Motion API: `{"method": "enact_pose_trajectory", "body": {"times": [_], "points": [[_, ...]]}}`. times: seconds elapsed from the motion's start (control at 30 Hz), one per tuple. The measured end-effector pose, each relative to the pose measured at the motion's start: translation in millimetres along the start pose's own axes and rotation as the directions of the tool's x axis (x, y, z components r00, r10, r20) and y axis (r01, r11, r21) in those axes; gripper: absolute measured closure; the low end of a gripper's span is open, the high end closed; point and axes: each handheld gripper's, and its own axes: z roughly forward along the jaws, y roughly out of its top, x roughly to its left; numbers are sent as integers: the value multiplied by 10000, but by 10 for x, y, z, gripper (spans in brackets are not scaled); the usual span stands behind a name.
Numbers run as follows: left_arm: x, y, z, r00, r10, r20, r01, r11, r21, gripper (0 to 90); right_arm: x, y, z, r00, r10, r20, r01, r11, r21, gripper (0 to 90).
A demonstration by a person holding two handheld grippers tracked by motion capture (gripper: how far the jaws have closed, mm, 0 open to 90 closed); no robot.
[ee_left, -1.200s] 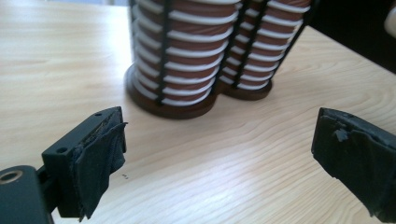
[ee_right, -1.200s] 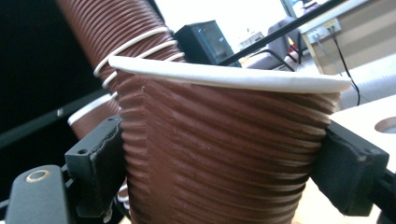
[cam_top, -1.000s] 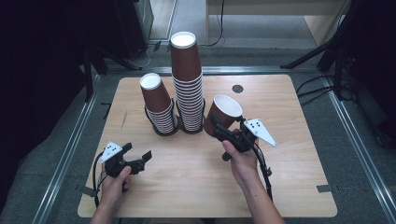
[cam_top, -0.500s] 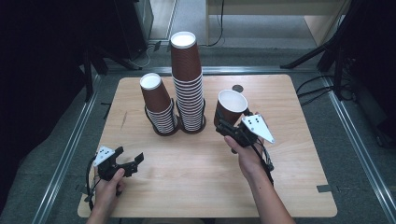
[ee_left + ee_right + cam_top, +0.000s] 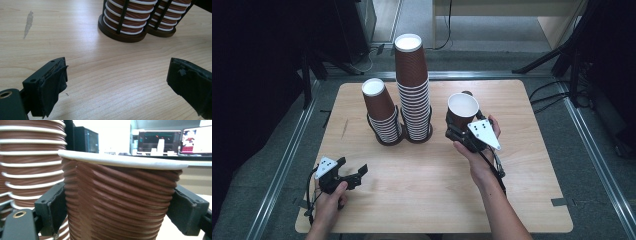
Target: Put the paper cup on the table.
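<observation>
A single brown ribbed paper cup [image 5: 461,111] with a white rim stands upright, mouth up, right of the stacks, and my right gripper [image 5: 455,131] is shut on its wall. Close up, the cup [image 5: 120,202] sits between both black jaws. Two stacks of the same cups stand upside down in black holders: a tall stack [image 5: 412,90] and a shorter one [image 5: 380,112]. My left gripper [image 5: 354,176] rests near the table's front left corner, open with nothing between its jaws. Its own view looks over bare wood toward the holder bases [image 5: 125,26].
The wooden table [image 5: 422,200] has free surface across its front and right side. Metal rails run along both sides on the floor. Cables and dark stands lie beyond the far right corner. A pale smear [image 5: 28,21] marks the wood left of the stacks.
My right gripper has turned the cup from tilted to upright and moved it slightly right of the stacks. My left hand has drawn back toward the front edge.
</observation>
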Motion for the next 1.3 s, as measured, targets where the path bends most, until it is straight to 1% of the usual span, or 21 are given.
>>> {"method": "enact_pose_trajectory", "body": {"times": [0.2, 0.3, 0.43, 0.6, 0.67, 0.7, 0.77, 0.8, 0.97, 1.03, 1.07, 1.17, 1.23, 1.3], "points": [[-7, -1, 3, 10000, 95, -12, -95, 9999, 52, 31, -81, -83, 113, 9974, -562, 445, 558, 9984, 97, 128], [-5, -1, 4, 10000, 65, -7, -65, 10000, 37, 31, -125, -116, 159, 9966, -562, 602, 565, 9984, -42, 128], [-3, -1, 4, 10000, 39, 7, -39, 10000, 37, 31, -181, -193, 241, 9923, -865, 887, 848, 9962, 220, 128], [-2, -1, 5, 10000, 23, 8, -23, 10000, 33, 32, -272, -332, 344, 9871, -1053, 1207, 975, 9928, 690, 128], [-1, 0, 5, 10000, 18, 25, -18, 10000, 40, 31, -317, -388, 381, 9863, -977, 1330, 870, 9926, 844, 128], [0, 0, 5, 10000, 11, 35, -11, 10000, 42, 32, -351, -416, 400, 9873, -715, 1419, 589, 9941, 908, 128], [6, 1, 5, 10000, -29, 63, 29, 10000, 31, 32, -404, -449, 426, 9872, -352, 1558, 201, 9951, 973, 128], [9, 1, 3, 10000, -34, 64, 34, 10000, 26, 32, -424, -465, 438, 9862, -268, 1636, 99, 9946, 1030, 128], [8, 2, 5, 10000, -44, 76, 44, 10000, 34, 32, -462, -533, 480, 9836, -522, 1724, 305, 9915, 1263, 128], [5, 1, 5, 10000, -44, 84, 44, 10000, 37, 32, -471, -548, 490, 9837, -475, 1734, 246, 9909, 1322, 128], [4, 2, 5, 10000, -45, 85, 45, 10000, 39, 32, -475, -556, 494, 9839, -380, 1746, 143, 9907, 1350, 128], [4, 1, 6, 9999, -37, 94, 37, 10000, 42, 32, -493, -581, 506, 9819, -470, 1836, 202, 9892, 1453, 128], [3, 1, 7, 9999, -23, 98, 23, 10000, 47, 32, -500, -595, 512, 9810, -444, 1887, 154, 9881, 1527, 127], [2, 1, 8, 9999, -23, 97, 23, 10000, 47, 32, -509, -608, 517, 9806, -533, 1888, 231, 9871, 1585, 127]]}}
